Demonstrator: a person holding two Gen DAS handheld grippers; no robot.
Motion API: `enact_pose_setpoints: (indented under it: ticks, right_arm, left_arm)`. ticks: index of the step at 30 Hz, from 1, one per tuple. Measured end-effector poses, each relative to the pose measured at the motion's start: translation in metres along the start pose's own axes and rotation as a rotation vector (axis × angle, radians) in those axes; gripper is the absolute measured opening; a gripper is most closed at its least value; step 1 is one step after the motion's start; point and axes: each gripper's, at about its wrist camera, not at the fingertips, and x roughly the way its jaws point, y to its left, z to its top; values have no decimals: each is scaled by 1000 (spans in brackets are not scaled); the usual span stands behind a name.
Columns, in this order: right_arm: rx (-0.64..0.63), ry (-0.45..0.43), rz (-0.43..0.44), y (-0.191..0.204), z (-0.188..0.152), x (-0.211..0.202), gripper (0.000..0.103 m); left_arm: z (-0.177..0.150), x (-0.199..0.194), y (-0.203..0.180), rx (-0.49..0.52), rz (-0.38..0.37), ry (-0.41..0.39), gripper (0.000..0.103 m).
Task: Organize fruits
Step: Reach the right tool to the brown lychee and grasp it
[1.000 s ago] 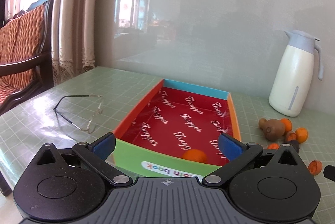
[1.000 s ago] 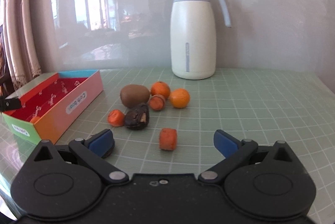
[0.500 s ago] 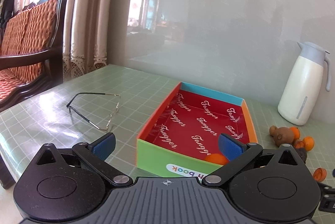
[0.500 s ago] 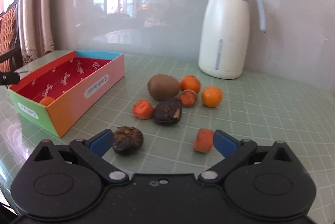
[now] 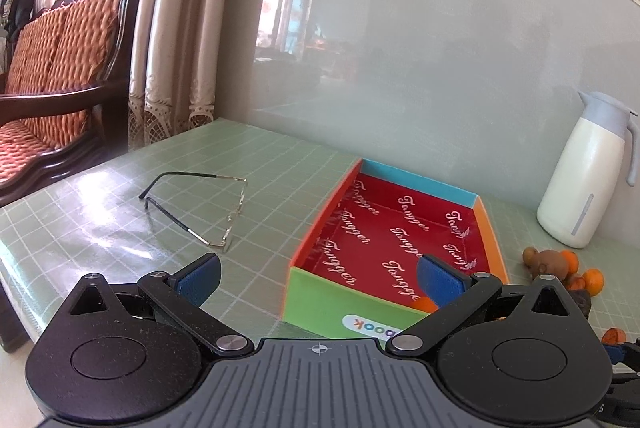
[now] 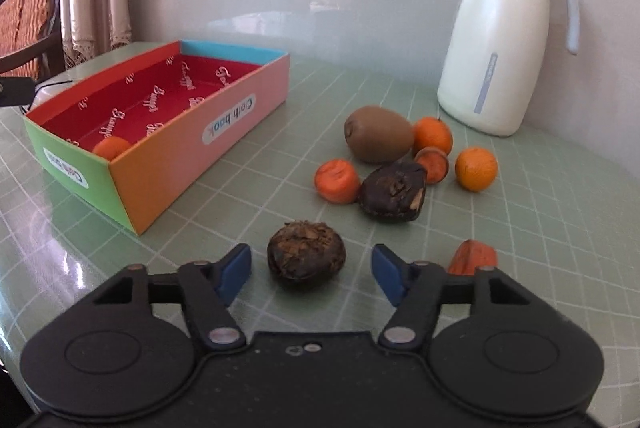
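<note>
A colourful open box [image 6: 224, 125] with a red floor holds one small orange fruit [image 6: 111, 147]; it also shows in the left wrist view [image 5: 316, 302]. My right gripper [image 6: 311, 274] is open, its blue pads on either side of a dark brown wrinkled fruit [image 6: 306, 255], apart from it. Beyond lie a kiwi [image 6: 378, 139], a second dark fruit [image 6: 394, 191], two round oranges [image 6: 476, 168] and several small orange pieces [image 6: 337, 180]. My left gripper [image 5: 318, 274] is open and empty, near the box's green end.
A white thermos jug [image 6: 500, 39] stands at the back right by the wall. A pair of glasses [image 5: 200, 205] lies on the green gridded tablecloth left of the box. A wooden chair with an orange cushion [image 5: 52, 67] stands off the table's left edge.
My right gripper has moved left and forward and narrowed its opening around the dark brown fruit. My left gripper has drawn back and left from the box, still open.
</note>
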Motion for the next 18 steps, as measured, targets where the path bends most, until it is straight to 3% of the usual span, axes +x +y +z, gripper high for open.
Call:
enact_pose_setpoints:
  ticks: [2,5,12,18]
  right_arm:
    - [10,5,2,0,1,2,59]
    - [24,7,3,0,2,2,41]
    - [45,4,5,1,6,1,41]
    - [51,-87,37,13,20,-16,41]
  left_arm:
    - [0,1,3,-1,4,4,103]
    - [-1,1,7,1,12,10,103]
    - [-3,2,13,20,24,32,103]
    - [-4,1,23,38,42,43,103]
